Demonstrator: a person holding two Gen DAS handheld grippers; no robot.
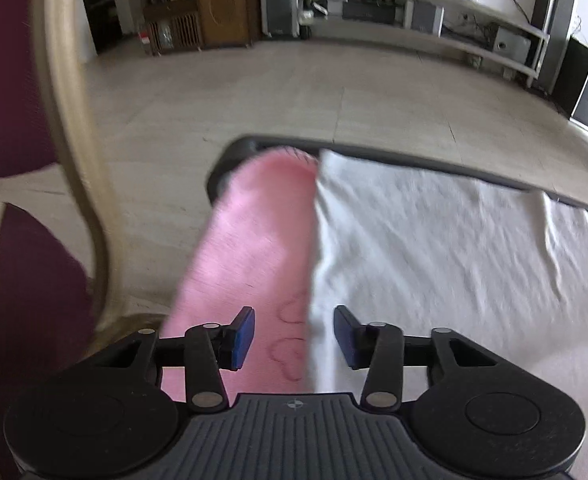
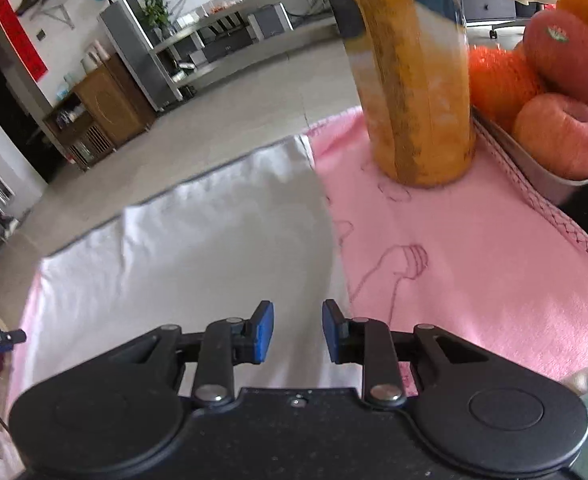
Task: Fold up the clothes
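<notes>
At the bottom of the left wrist view, the left gripper (image 1: 294, 338) has its blue-padded fingers (image 1: 242, 338) spread apart with nothing between them. Directly beyond the gap runs the seam where two fabrics meet: the white garment (image 1: 434, 248) fills the middle and right of the frame, while the pink cloth (image 1: 249, 240) stretches up the centre-left as a long strip toward the dark table edge (image 1: 229, 160) at mid-frame. Left of that, a chair with a beige frame (image 1: 73, 160) and maroon upholstery takes up the left border, with pale floor beyond.

Low in the right wrist view, the right gripper (image 2: 298, 332) is likewise parted and holds nothing. The white garment (image 2: 197, 240) lies just ahead and to the left of its fingers (image 2: 263, 332), spreading toward the lower left; its right edge passes close by the right-hand pad. The pink cloth (image 2: 474, 272), marked with thin line drawings, covers the right half of the frame. An orange-filled jar (image 2: 422, 92) stands upright on the pink cloth at upper centre, and a metal tray (image 2: 542, 176) of apples and oranges sits just beside it at the upper right. Both pictures are somewhat blurred.
</notes>
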